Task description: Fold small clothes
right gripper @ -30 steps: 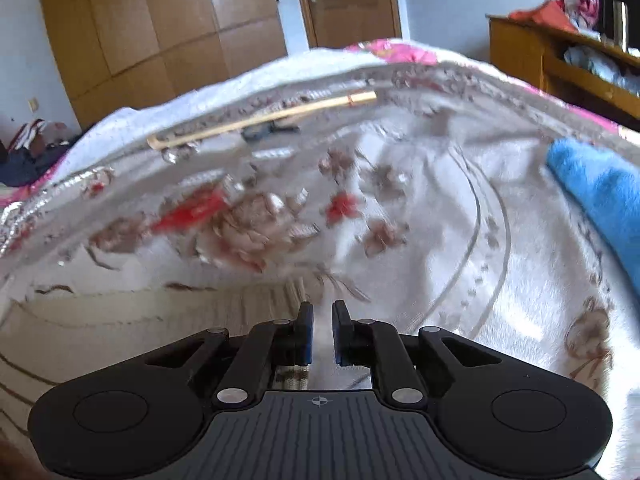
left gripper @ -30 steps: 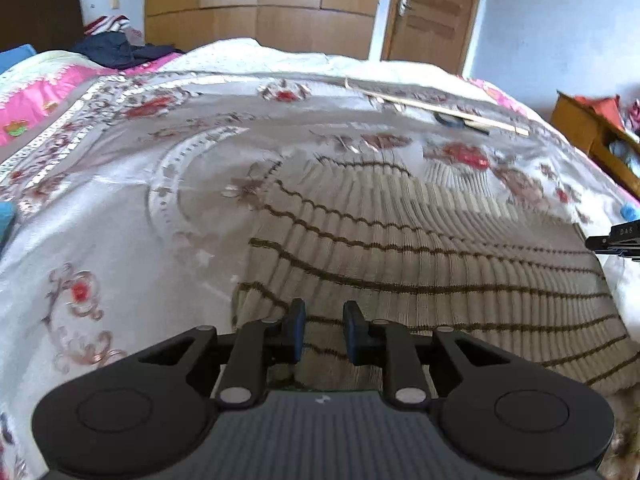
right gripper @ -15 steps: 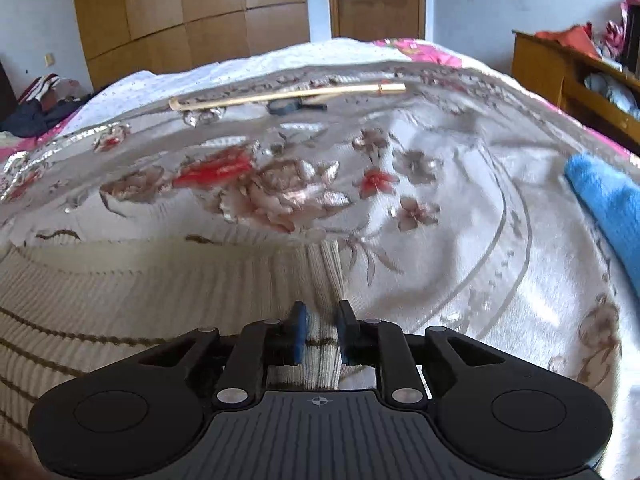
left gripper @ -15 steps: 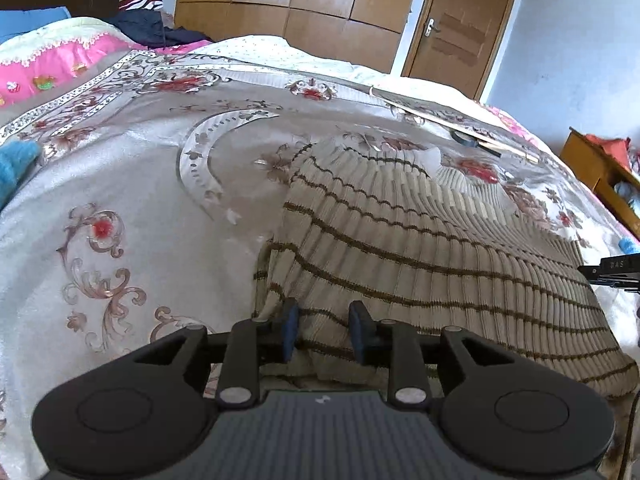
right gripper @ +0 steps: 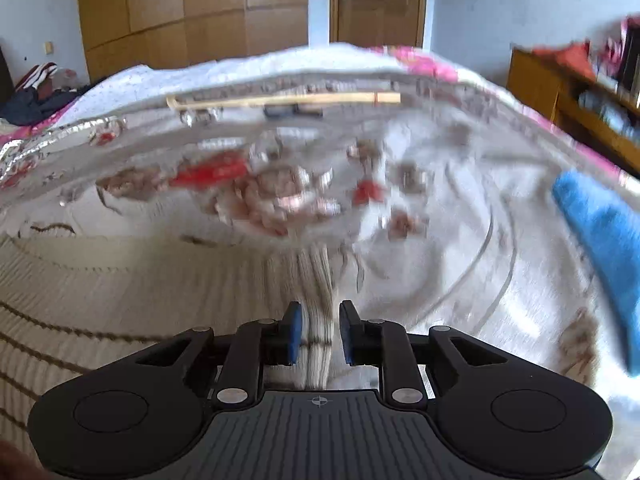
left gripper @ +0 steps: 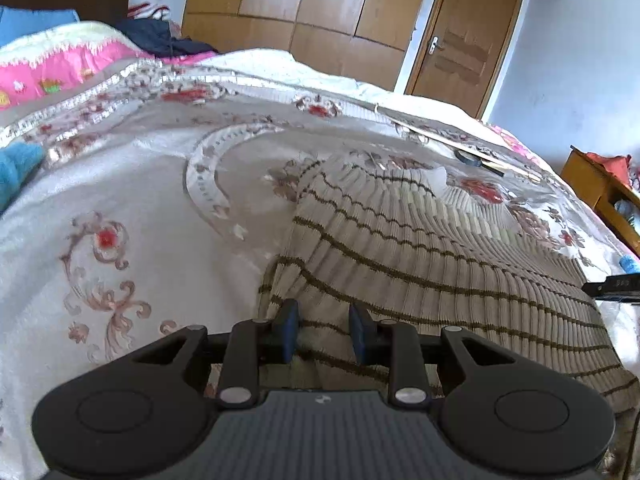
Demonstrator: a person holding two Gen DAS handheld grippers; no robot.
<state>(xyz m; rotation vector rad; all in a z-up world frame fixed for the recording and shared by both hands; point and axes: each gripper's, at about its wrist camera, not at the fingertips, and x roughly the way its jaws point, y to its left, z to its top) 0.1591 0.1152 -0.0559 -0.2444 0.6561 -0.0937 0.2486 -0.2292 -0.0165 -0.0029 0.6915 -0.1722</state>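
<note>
A beige ribbed knit garment with thin brown stripes (left gripper: 420, 248) lies on the flowered bedspread (left gripper: 140, 200). My left gripper (left gripper: 323, 328) is shut on the garment's near left edge, with the knit bunched between its blue pads. My right gripper (right gripper: 319, 330) is shut on the garment's near right edge (right gripper: 318, 292), with the fabric pinched up between its pads. The rest of the garment (right gripper: 120, 280) spreads to the left in the right wrist view. The tip of the right gripper shows at the right edge of the left wrist view (left gripper: 616, 286).
A long wooden stick (right gripper: 280, 101) and a dark small object (left gripper: 472, 158) lie across the far side of the bed. A blue cloth (right gripper: 604, 232) lies to the right, another blue cloth (left gripper: 16, 164) to the left. A wooden shelf (right gripper: 568, 88) stands at the right.
Both grippers have drawn back toward me with the garment's edges, lifting them. The near edge has folded up and more of the striped knit is in view. The right wrist view is motion-blurred.
</note>
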